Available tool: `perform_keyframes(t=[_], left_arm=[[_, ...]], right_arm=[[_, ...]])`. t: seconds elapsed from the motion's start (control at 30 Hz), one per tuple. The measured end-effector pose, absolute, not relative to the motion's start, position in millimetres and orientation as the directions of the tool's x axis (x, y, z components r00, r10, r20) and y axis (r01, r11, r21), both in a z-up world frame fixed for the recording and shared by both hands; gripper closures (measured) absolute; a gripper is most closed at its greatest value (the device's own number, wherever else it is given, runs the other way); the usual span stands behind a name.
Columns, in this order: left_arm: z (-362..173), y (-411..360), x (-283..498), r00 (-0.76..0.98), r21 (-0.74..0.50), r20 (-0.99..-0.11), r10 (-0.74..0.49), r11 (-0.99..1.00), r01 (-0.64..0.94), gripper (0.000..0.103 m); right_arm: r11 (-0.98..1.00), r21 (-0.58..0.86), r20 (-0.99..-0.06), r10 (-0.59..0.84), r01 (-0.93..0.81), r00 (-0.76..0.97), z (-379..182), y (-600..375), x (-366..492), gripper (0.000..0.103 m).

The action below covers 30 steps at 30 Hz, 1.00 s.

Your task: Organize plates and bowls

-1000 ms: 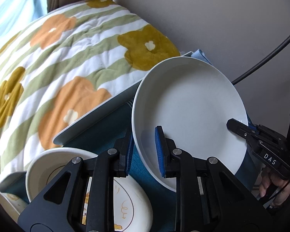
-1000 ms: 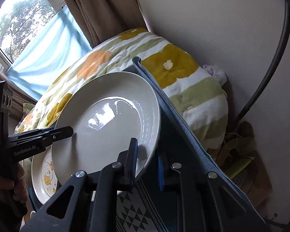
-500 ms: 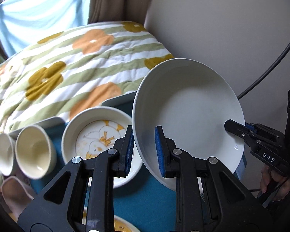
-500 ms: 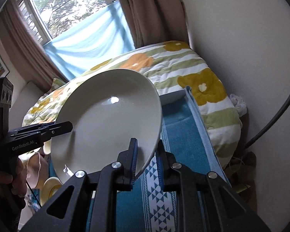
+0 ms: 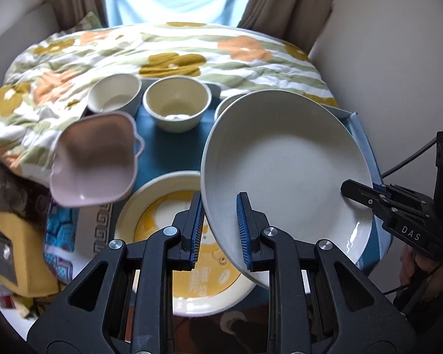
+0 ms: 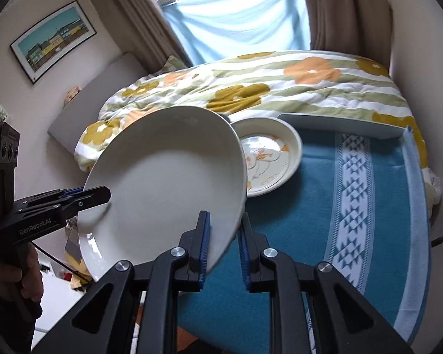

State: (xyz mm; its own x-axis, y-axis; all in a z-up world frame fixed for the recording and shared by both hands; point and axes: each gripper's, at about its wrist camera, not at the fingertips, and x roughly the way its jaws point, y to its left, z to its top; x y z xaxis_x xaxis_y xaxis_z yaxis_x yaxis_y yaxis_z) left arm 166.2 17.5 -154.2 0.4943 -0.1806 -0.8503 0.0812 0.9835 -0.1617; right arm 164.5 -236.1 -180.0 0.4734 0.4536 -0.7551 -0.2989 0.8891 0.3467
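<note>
"DAS" on right tongs (image 5: 358,192); "GenRobot.AI" on left tongs (image 6: 99,195)

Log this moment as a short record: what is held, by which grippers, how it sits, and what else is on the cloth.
held item: large white plate
left gripper: shut on the plate's near rim
right gripper: shut on the opposite rim
plate pose: tilted, lifted clear of the teal cloth
below the plate: yellow-patterned plate
other dishes: two cream bowls, a pink square dish, a shallow patterned dish
background: floral quilt
</note>
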Motion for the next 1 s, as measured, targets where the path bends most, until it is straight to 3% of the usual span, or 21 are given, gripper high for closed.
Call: perform_keyframes(t=[0.3, 0.53, 1.0], left_arm=[[-219.9, 66.0, 131.2, 0.403, -0.213, -0.897, -0.182, 0.977, -0.033, 0.084], [-254.9, 76.1, 138.0, 0.355, -0.221, -0.912, -0.204, 0.975, -0.006, 0.084], [-276.3, 70.8, 153.5, 0.307, -0.169, -0.935, -0.179, 0.984, 0.056, 0.084]], right_arm=[[0.870, 0.337, -0.819, 0.459, -0.361, 0.343, -235.7, -183.0, 152.2, 0.086], [0.893, 0.284, -0.857, 0.399, -0.348, 0.326, -251.6, -165.1, 153.9, 0.086], [0.922, 0.226, -0.882, 0.331, -0.316, 0.336, -256.0, -148.7, 155.0, 0.086]])
